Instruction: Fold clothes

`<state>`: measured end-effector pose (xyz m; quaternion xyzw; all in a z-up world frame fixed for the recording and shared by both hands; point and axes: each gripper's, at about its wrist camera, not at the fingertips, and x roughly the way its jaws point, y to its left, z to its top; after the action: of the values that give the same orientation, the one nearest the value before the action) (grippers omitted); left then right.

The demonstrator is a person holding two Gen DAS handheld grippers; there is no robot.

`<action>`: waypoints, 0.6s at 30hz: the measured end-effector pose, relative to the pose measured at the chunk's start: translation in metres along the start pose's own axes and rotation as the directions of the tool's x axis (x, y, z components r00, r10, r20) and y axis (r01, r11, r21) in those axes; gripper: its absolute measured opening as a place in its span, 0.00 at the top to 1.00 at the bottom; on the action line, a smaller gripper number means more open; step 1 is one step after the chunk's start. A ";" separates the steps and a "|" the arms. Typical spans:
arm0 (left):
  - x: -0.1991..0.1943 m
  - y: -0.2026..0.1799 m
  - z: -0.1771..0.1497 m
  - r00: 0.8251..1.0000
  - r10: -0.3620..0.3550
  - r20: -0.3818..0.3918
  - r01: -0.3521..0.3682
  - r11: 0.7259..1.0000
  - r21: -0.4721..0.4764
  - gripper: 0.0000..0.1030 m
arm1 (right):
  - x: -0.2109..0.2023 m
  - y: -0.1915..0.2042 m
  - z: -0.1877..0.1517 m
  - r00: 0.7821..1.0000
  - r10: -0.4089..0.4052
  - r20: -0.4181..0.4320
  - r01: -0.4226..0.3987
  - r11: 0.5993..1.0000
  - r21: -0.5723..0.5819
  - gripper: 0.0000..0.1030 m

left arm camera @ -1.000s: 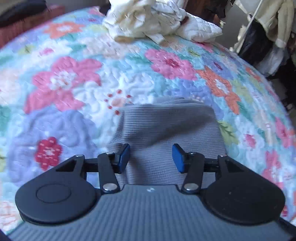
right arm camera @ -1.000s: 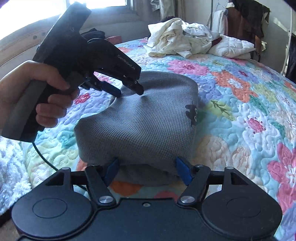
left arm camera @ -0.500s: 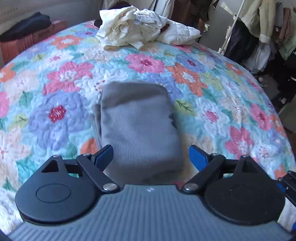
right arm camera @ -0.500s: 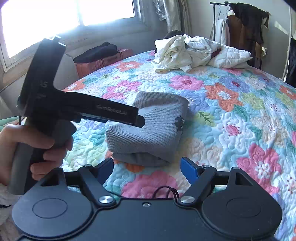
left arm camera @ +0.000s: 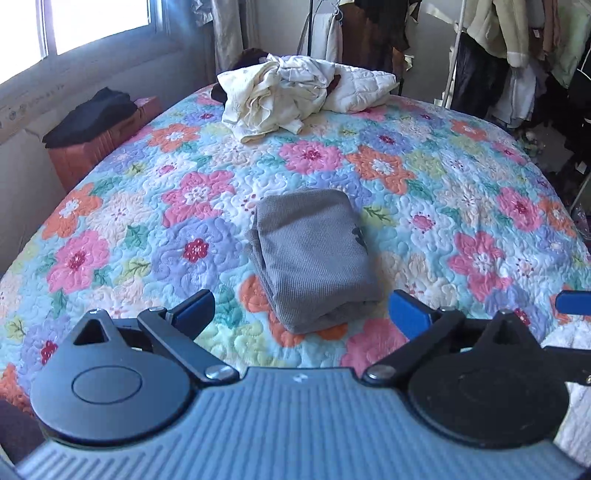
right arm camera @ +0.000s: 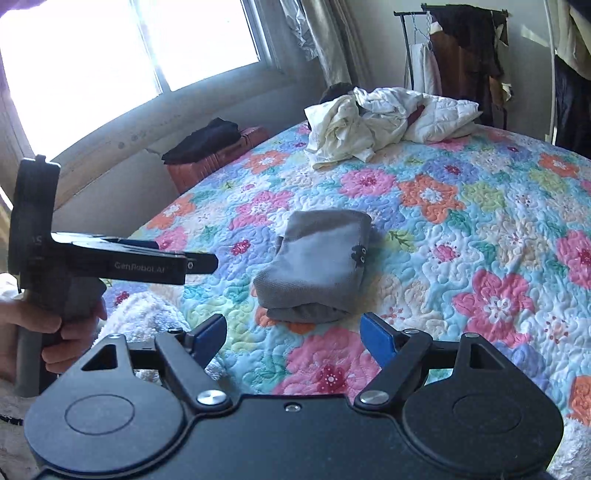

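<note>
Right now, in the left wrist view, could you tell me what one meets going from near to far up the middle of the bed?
Left gripper, open and empty → folded grey garment → bare floral quilt → heap of cream clothes → clothes rack.

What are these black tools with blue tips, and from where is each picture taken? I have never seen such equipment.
A person holds one hand-held gripper in each hand; there is no robot arm. Each gripper carries a camera looking forward along its two blue-tipped fingers. One picture comes from the left gripper, the other from the right gripper, which also sees the person's hand holding the left one. On the flowered quilt lies a folded grey garment. Farther back is a heap of white clothes, not folded. Both grippers have just been opening; their jaws stand wide apart with nothing between them, so nothing is held.
</note>
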<state>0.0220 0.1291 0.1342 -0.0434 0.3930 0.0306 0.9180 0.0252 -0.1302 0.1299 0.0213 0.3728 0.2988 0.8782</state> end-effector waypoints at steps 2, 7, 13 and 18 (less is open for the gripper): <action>0.005 0.003 -0.008 1.000 0.010 -0.017 -0.010 0.999 -0.032 0.00 | 0.001 0.002 -0.001 1.000 0.018 -0.011 -0.018 1.000 0.007 0.09; 0.065 0.003 -0.041 0.998 0.053 -0.038 -0.056 0.994 -0.097 0.00 | 0.056 -0.006 -0.028 0.993 -0.117 -0.022 0.118 0.993 0.019 0.09; 0.103 -0.006 -0.070 0.996 0.086 0.034 -0.084 0.995 -0.053 0.00 | 0.109 -0.028 -0.061 0.984 -0.174 0.041 0.170 0.982 0.077 0.09; 0.115 -0.005 -0.080 1.000 0.017 0.010 -0.016 0.997 -0.073 0.00 | 0.118 -0.034 -0.077 0.984 -0.158 0.082 0.149 0.984 0.100 0.09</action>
<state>0.0438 0.1184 -0.0037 -0.0733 0.3870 0.0528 0.9176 0.0553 -0.1090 -0.0104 0.0469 0.3469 0.2112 0.9126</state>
